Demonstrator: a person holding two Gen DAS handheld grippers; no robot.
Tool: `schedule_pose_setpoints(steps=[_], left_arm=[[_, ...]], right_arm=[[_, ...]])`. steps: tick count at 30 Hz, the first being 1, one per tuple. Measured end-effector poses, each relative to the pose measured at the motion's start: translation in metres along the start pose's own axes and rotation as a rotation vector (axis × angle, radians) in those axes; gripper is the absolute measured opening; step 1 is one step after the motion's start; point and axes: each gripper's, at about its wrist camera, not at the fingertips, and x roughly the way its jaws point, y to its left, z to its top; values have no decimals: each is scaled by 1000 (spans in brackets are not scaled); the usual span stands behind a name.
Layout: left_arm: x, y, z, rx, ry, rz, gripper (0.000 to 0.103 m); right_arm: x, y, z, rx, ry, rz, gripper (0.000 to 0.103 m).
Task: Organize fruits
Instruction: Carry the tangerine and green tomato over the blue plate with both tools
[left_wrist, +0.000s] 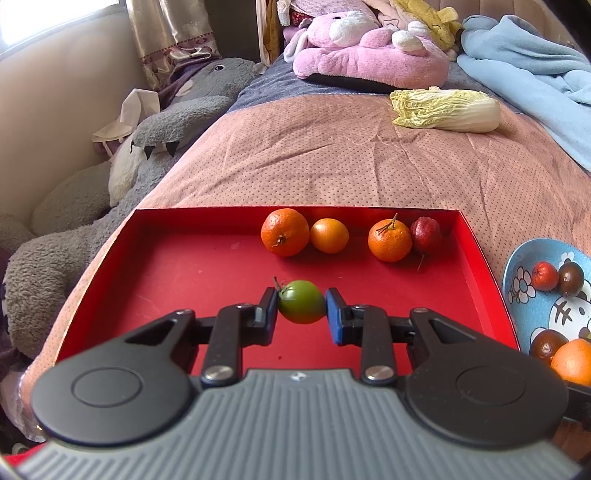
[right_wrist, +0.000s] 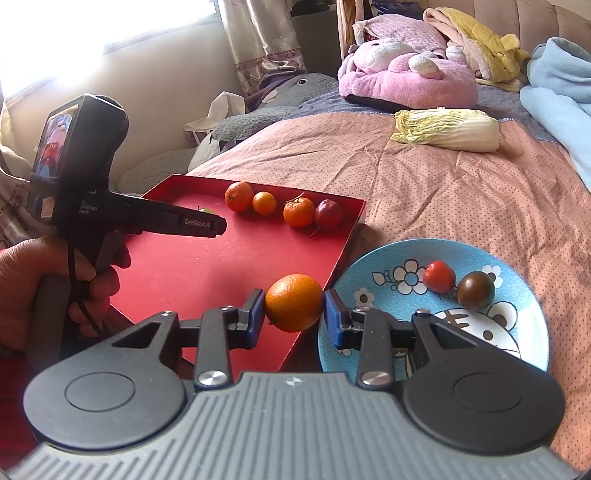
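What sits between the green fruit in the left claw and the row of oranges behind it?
Nothing: in the left wrist view only bare red tray floor separates the green fruit from the oranges.

A cabbage (left_wrist: 447, 110) lies on the pink bed (left_wrist: 332, 162). Behind it sit a pink bunny toy (left_wrist: 369, 48) and a blue blanket (left_wrist: 524, 70). A gray plush toy (left_wrist: 122, 177) lies beside the bed.

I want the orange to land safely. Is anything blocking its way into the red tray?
Nothing visible blocks it. The right tool holds the orange over the red tray's near edge, and the floor beside it is bare.
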Motion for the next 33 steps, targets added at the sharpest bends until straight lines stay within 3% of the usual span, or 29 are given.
schedule_pose_setpoints(steps=[15,33], left_arm=[[-1,-3,0,14,-2,-3,31],[0,-5,-2,23,-2,-5,31]], right_arm=[[-4,-11,-4,16,-2,-23,40],[-8,-50,-25,76,29,-112,40]])
